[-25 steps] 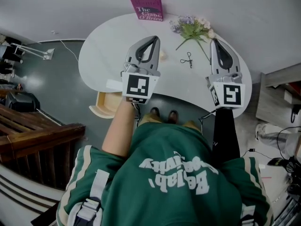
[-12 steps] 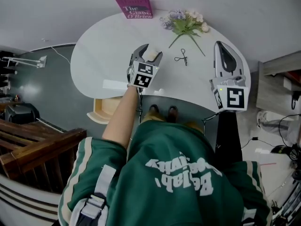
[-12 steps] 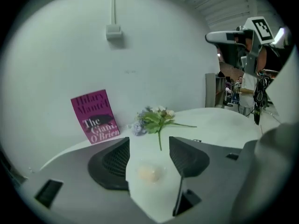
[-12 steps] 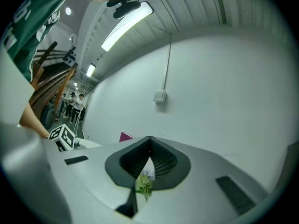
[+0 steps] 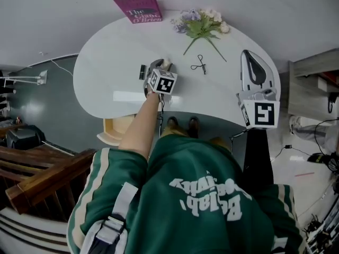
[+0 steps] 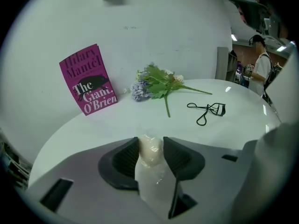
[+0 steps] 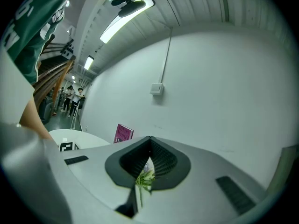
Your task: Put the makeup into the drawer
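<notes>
A cream makeup sponge in clear wrap (image 6: 150,150) lies on the white table (image 5: 106,62). My left gripper (image 5: 161,64) points down at it, and its jaws are closing with the sponge (image 5: 167,63) between the pads, touching both. A black eyelash curler (image 5: 199,65) lies to the right of it, also seen as the curler (image 6: 208,110) ahead of the jaws. A small dark item (image 5: 142,71) lies just left of the left gripper. My right gripper (image 5: 248,52) hovers level over the table's right end, shut and holding nothing.
A wooden drawer (image 5: 114,128) stands pulled out under the table's front left edge. A pink book (image 5: 137,6) leans on the wall at the back. A flower sprig (image 5: 200,25) lies at the back middle. A person stands far off at the right.
My left gripper has dropped from high above the table down onto it and now has the cream sponge between its jaws. The right gripper has barely shifted.
</notes>
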The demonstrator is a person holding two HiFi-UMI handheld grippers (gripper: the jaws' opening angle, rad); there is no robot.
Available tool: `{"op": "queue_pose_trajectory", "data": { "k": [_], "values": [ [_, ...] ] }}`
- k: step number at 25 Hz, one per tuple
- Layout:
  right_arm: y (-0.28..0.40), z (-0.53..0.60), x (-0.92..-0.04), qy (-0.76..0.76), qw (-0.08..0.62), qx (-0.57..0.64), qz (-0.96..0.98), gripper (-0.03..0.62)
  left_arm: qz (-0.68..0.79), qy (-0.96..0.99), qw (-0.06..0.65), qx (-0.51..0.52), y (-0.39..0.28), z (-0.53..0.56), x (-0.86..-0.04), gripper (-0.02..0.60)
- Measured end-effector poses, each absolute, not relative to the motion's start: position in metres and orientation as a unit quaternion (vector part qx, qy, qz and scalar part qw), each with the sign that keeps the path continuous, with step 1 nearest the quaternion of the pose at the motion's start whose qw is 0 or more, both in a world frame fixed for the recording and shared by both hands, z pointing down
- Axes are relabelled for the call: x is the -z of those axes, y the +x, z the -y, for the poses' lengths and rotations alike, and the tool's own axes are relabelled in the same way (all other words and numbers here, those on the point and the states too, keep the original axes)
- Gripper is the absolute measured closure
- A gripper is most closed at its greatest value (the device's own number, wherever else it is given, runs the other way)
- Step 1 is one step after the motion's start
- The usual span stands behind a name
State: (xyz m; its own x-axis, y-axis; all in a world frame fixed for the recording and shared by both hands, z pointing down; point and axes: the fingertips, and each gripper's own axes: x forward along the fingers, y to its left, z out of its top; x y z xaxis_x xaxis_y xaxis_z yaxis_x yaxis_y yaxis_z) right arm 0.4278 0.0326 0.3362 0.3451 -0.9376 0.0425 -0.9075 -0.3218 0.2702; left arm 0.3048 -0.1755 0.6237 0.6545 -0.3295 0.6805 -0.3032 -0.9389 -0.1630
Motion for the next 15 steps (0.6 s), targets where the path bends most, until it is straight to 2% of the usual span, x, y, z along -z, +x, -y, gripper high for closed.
{"op": "queue_pose_trajectory", "data": {
  "k": [5,15],
  "values": [
    [0.433,-0.034,-0.338,0.813,0.119,0.06,0.567,0.585,-0.175,-0.92,0.019,0.349,0.308,0.174,-0.599,0.426],
    [0.416,-0.024,-0.319,0.8,0.103,0.088,0.585,0.585,-0.165,-0.969,0.061,0.174,0.309,0.132,-0.424,0.425]
  ]
}}
